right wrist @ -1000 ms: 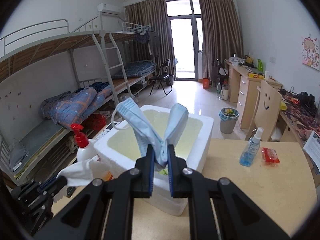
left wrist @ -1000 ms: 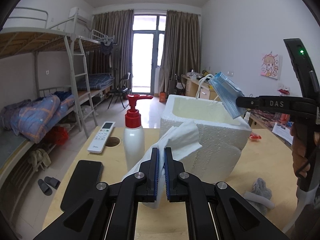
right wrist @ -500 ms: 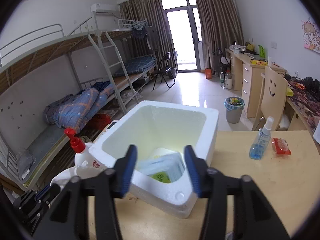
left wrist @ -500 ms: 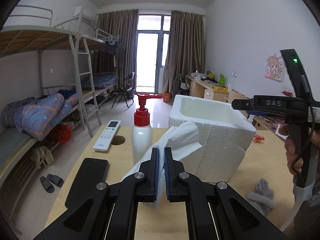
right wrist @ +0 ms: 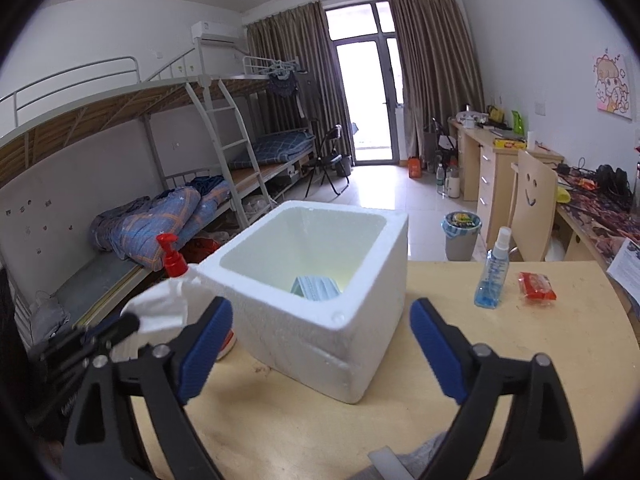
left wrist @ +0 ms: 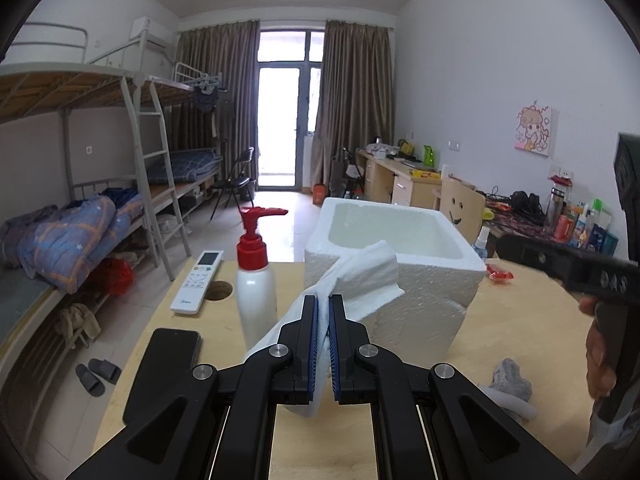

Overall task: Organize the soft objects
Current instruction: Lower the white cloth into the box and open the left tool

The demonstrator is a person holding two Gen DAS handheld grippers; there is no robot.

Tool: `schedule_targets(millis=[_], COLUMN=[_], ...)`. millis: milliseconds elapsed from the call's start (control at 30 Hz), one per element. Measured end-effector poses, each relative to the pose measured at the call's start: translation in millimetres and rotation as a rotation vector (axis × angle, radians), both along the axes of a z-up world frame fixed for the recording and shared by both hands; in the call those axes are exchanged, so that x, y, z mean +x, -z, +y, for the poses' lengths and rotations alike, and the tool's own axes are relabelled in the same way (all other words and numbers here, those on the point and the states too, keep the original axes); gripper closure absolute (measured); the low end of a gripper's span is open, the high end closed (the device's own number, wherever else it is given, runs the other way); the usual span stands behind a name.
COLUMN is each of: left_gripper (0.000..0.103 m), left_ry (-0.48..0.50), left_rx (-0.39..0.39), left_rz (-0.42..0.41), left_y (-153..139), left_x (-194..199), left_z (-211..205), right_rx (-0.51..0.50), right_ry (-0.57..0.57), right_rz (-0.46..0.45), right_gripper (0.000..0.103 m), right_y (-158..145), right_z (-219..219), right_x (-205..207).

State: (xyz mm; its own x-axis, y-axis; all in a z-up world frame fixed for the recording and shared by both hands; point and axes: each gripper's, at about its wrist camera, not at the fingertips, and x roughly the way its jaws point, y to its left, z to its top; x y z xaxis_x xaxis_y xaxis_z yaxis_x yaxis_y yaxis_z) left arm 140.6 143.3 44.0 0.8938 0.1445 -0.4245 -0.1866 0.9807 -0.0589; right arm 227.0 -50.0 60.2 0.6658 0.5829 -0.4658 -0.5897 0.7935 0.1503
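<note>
1. Two tongs were in play, and I read the step in hand as getting the white tissue (left wrist: 362,276) into the foam box (right wrist: 320,280). My left gripper (left wrist: 323,344) was clamped on it, blue pads pressed together with the sheet pinched between them and fanning out above and below.
2. To do it well, I judged I should lift the tissue clear of the near rim, carry it over the opening, and only then let go, since a loose sheet could drape on the wall or catch on the pump bottle (left wrist: 256,280) just beside it.
3. My right gripper (right wrist: 320,344) had just been opening and stood wide, nothing between its fingers; the box sat ahead of it, framed by the pads but not touched.
4. One blue face mask (right wrist: 317,288) lay on the box floor, near the front wall.
5. One grey cloth, possibly a sock (left wrist: 510,382), lay on the table (left wrist: 520,320) to the right of my left gripper, below the right one; its shape was hard to make out.
</note>
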Motion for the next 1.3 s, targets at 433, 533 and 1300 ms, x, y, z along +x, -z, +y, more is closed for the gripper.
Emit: schedule_targets(millis=[433,533,1300], left_gripper=[0.097,0.097,0.097], left_ry=[0.054,0.056,0.112], left_rx=[0.032,0.041,0.059], left_rz=[-0.023,-0.019,0.039], left_y=[-23,-28,-33], left_x=[26,35,104], left_z=[-16,-19,-26], right_rx=[0.036,0.047,0.065], right_ry=[0.032,0.025,0.094], right_rz=[0.024,0.023,0.020], right_gripper=[0.008,0.008,0.008], right_y=[15,15,24], right_z=[-33,-37,-73], right_x=[1,-1,-11])
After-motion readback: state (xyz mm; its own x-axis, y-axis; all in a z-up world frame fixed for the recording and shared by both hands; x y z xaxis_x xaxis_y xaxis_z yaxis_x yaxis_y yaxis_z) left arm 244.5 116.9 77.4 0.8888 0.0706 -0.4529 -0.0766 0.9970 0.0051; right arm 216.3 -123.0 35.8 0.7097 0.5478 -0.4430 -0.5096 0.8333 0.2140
